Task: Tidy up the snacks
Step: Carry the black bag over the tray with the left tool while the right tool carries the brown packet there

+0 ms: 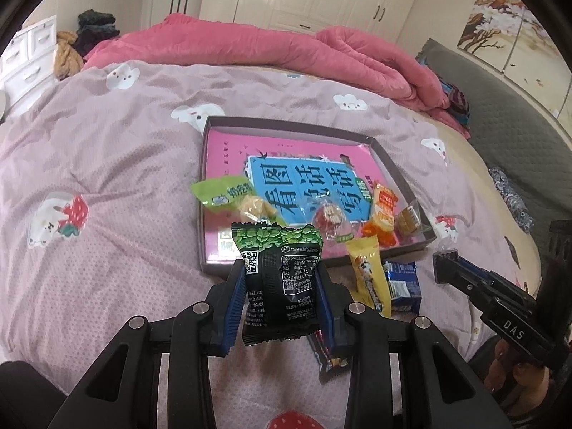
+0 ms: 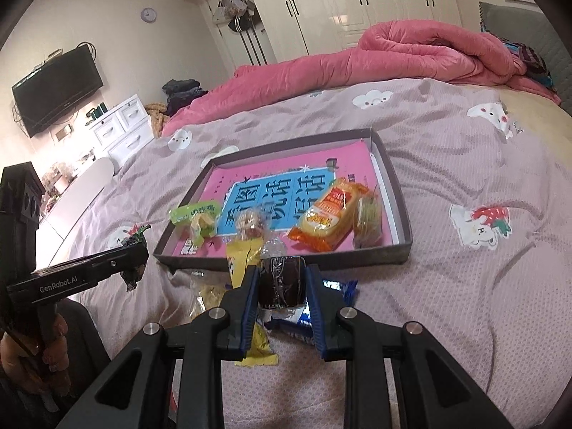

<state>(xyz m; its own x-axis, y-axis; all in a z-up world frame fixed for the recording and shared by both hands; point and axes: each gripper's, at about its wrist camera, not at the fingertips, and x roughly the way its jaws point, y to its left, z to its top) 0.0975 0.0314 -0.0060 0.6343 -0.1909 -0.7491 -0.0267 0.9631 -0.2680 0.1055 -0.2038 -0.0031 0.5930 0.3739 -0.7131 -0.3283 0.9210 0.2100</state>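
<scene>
Two grippers raised over the bed [image 1: 107, 178], each clamped on a snack. Left gripper [image 1: 282, 282] closed on a black-and-green pea packet [image 1: 279, 279], held upright just before the near edge of the shallow box [image 1: 393, 168]. Right gripper [image 2: 282, 286] closed on a small dark wrapped snack [image 2: 282, 279]. Four wrapped snacks lying along the box's near side, among them an orange packet [image 2: 329, 214]. Yellow packet [image 1: 368, 275] and blue packet [image 1: 404, 286] lying on the bed outside the box, near its front edge.
</scene>
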